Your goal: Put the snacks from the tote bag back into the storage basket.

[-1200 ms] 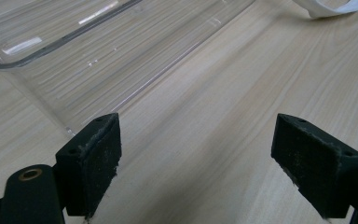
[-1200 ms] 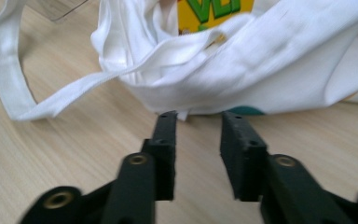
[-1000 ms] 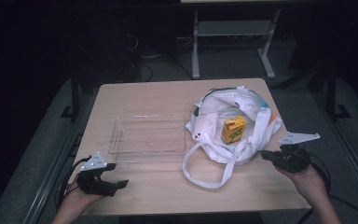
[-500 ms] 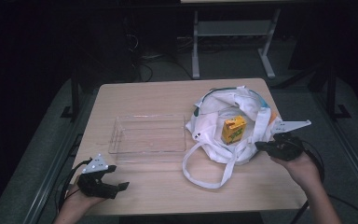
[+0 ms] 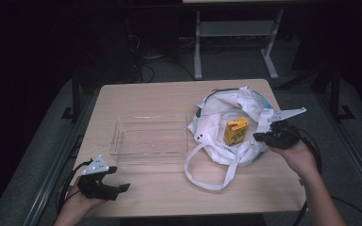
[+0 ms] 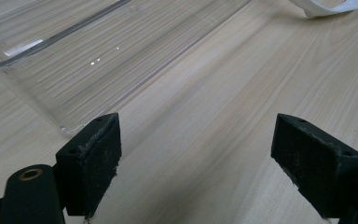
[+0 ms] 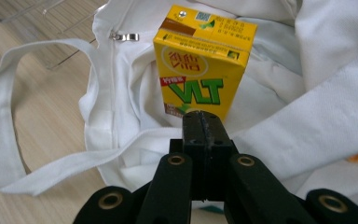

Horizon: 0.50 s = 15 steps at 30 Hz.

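Observation:
A yellow drink carton (image 5: 236, 130) (image 7: 200, 65) stands upright in an open white cloth bag (image 5: 215, 141) (image 7: 331, 107) at the table's right. My right gripper (image 5: 260, 137) (image 7: 203, 122) is shut, its tips at the bag's right rim just short of the carton's lower front. I see nothing held between its jaws. My left gripper (image 5: 119, 188) (image 6: 196, 154) is open low over the table's front left corner, with bare wood between its jaws. A clear plastic tray (image 5: 151, 137) (image 6: 51, 60) lies just beyond it.
The bag's long white strap (image 5: 209, 176) (image 6: 331, 7) loops over the wooden table (image 5: 160, 96) towards its front edge. Dark floor, cables and a white metal frame (image 5: 233, 33) lie behind the table.
My right gripper has moved left and forward to the bag's rim, close to the carton. The left gripper has barely shifted.

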Motion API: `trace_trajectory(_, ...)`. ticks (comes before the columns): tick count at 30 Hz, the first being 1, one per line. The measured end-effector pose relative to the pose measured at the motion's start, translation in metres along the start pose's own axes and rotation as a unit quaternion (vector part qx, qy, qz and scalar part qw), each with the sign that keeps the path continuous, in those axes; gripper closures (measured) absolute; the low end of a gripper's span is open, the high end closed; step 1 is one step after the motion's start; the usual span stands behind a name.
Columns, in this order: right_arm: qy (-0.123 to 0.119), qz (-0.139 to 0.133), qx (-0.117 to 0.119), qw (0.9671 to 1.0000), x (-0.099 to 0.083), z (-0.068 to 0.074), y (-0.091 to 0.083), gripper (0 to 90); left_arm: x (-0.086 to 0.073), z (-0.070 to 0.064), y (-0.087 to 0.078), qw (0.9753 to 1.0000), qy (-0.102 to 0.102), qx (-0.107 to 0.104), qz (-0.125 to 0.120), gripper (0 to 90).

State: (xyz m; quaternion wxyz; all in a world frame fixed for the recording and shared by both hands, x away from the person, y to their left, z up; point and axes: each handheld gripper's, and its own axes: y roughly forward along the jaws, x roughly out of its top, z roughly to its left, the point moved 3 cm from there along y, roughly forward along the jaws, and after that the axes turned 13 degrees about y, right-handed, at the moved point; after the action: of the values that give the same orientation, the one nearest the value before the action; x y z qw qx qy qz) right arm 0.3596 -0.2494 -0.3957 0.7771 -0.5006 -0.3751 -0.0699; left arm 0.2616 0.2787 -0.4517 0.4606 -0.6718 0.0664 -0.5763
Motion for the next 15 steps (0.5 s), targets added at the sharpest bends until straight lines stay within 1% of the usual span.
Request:
trace_trajectory(1, -0.001, 0.004, -0.003, 1.0, 0.004, -0.001, 0.004, 89.5, 0.0, 0.0, 0.0, 1.0, 0.0, -0.001, 0.0, 15.6)
trace_trajectory(3, -0.002, 0.004, -0.003, 1.0, 0.005, -0.002, 0.005, 89.5, 0.0, 0.0, 0.0, 1.0, 0.0, -0.001, -0.001, 15.6)
trace_trajectory(4, -0.001, 0.002, -0.003, 1.0, 0.008, -0.003, 0.009, 89.5, 0.0, 0.0, 0.0, 1.0, -0.001, 0.0, -0.001, 15.6)
trace_trajectory(7, -0.001, 0.002, -0.008, 1.0, 0.012, -0.004, 0.011, 89.5, 0.0, 0.0, 0.0, 1.0, 0.0, -0.001, -0.001, 15.6)
trace_trajectory(9, -0.001, 0.003, -0.011, 0.9999, 0.015, -0.007, 0.013, 89.5, 0.0, 0.0, 0.0, 1.0, 0.002, -0.002, 0.0, 15.6)
trace_trajectory(10, 0.0, 0.004, -0.014, 0.9999, 0.018, -0.01, 0.015, 89.5, 0.0, -0.001, 0.001, 1.0, -0.001, -0.002, -0.003, 15.6)
trace_trajectory(11, 0.0, 0.004, -0.014, 0.9999, 0.018, -0.01, 0.015, 89.5, 0.0, -0.001, 0.001, 1.0, -0.001, -0.002, -0.003, 15.6)
trace_trajectory(12, 0.001, 0.01, -0.02, 0.9997, 0.021, -0.014, 0.018, 89.5, 0.001, -0.001, 0.001, 1.0, -0.001, -0.004, -0.004, 15.6)
trace_trajectory(15, 0.007, 0.014, -0.021, 0.9997, 0.023, -0.017, 0.021, 89.6, 0.001, -0.001, 0.0, 1.0, -0.003, -0.005, -0.005, 15.6)
